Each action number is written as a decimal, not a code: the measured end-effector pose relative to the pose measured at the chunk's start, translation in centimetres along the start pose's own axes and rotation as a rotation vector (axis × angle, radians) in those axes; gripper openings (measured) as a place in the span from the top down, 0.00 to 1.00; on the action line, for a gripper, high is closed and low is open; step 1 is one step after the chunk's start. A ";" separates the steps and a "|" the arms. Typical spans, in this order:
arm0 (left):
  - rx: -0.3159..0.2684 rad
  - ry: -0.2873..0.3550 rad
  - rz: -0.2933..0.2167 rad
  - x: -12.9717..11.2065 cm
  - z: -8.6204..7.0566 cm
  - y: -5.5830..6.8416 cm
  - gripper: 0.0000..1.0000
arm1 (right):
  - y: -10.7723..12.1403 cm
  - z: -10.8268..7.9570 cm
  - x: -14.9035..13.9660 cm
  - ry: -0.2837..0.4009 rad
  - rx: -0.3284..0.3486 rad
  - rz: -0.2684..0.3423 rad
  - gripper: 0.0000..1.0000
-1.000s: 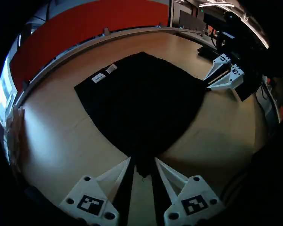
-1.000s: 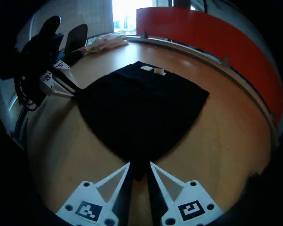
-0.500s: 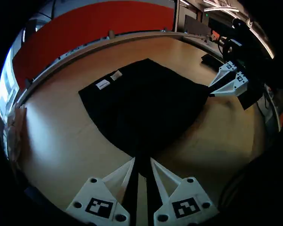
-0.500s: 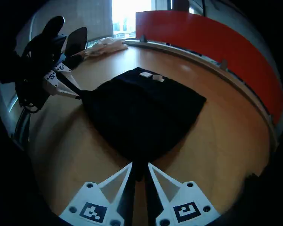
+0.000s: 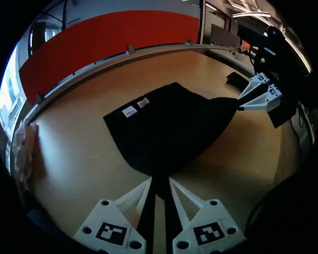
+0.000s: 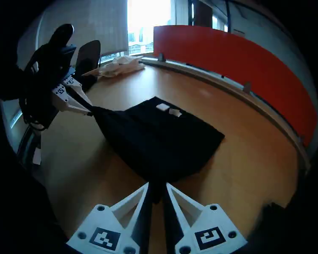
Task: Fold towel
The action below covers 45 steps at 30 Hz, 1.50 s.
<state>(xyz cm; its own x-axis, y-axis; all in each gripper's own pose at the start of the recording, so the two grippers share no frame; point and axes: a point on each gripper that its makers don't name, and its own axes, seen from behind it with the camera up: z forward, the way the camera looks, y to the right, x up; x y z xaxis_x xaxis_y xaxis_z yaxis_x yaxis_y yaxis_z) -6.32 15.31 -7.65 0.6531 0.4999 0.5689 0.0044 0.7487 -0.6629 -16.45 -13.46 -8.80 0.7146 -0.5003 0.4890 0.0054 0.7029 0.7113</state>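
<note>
We hold the black towel (image 5: pixel 171 127) by two neighbouring corners: our left gripper (image 5: pixel 159 188) is pinched tight on one, our right gripper (image 6: pixel 157 191) on the other. Both corners hang above the wooden surface (image 5: pixel 74 148). The towel's far part, with two white labels (image 5: pixel 135 108), lies flat mid-surface.

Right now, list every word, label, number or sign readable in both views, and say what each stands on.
No text can be read in either view.
Two white tags on the black towel: too small and blurred to read.
Square black-and-white markers on the left gripper and the right gripper: coded patterns, no letters or numbers.
</note>
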 end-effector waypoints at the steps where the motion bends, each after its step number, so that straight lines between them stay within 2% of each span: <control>1: 0.001 0.002 -0.002 0.2 -0.3 0.1 0.88 | 0.0 -0.3 0.3 0.003 0.000 0.000 0.86; 15: -0.001 0.020 -0.036 1.7 -3.7 0.8 0.88 | -0.9 -3.6 3.0 0.033 0.012 -0.013 0.86; 29: -0.010 0.019 -0.020 2.1 -5.4 1.1 0.88 | -1.7 -5.4 4.0 0.040 0.022 -0.031 0.86; 45: -0.026 0.015 -0.037 2.6 -7.2 1.5 0.88 | -2.5 -7.0 5.0 0.041 0.038 -0.041 0.86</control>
<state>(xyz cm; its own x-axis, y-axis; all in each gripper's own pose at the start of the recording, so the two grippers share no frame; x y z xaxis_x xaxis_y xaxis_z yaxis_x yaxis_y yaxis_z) 0.79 14.57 -10.66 0.6635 0.4656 0.5856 0.0479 0.7547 -0.6544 -7.98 -14.14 -11.67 0.7427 -0.5064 0.4382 0.0096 0.6623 0.7491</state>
